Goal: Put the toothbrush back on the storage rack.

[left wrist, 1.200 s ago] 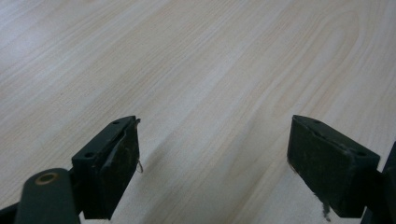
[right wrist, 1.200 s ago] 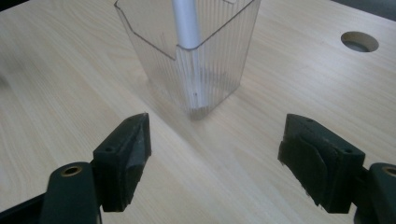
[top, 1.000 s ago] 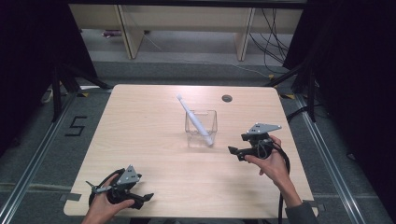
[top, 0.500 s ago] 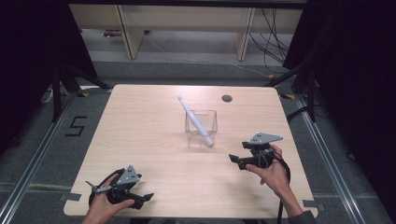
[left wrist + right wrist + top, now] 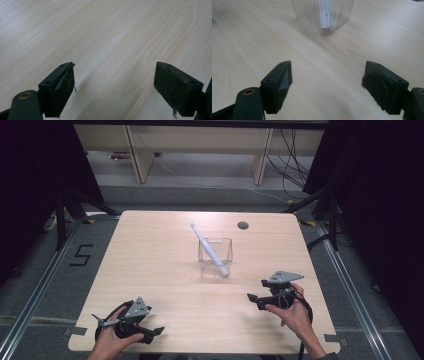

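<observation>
A clear ribbed square cup [image 5: 215, 256] stands mid-table, with a white pen-like stick [image 5: 206, 246] leaning in it, its top pointing back left. In the right gripper view the cup [image 5: 324, 15] stands ahead with the stick's lower end [image 5: 323, 13] inside. My right gripper [image 5: 253, 298] is open near the table's front right, jaws pointing left, apart from the cup; its jaws [image 5: 327, 85] hold nothing. My left gripper [image 5: 157, 332] rests at the front left corner, open and empty [image 5: 115, 87] over bare wood.
The light wooden table [image 5: 150, 255] has a round dark grommet hole [image 5: 243, 225] at the back right. Shelving legs and cables stand on the floor beyond the far edge. A floor mark "5" [image 5: 81, 255] lies to the left.
My right gripper has drawn back toward the front edge and away from the cup. The left gripper has stayed where it was.
</observation>
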